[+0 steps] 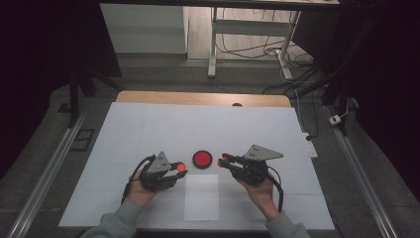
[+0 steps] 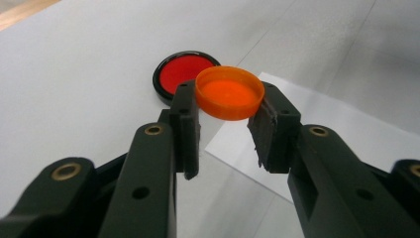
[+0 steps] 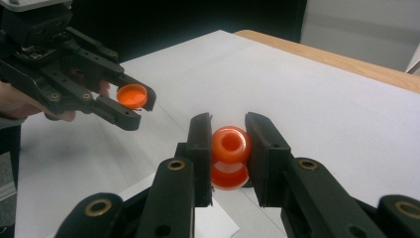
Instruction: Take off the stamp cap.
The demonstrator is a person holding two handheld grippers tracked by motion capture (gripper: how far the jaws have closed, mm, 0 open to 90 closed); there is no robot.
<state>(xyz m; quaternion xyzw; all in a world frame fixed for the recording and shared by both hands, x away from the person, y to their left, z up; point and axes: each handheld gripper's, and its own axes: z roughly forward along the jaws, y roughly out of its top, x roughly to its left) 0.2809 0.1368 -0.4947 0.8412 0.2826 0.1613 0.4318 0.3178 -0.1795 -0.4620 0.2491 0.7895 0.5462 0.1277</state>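
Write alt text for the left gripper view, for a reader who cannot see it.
The left gripper holds an orange cap, open side up, between its black jaws. Just beyond it a red disc with a black rim lies on the white table, beside a sheet of paper.

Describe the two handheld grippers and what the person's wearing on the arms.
Both the left gripper and the right gripper are black linkage bodies with brass-coloured pivot bushings and flat black pads. Each carries a grey three-cornered plate on top and trails a black cable. The sleeves are grey.
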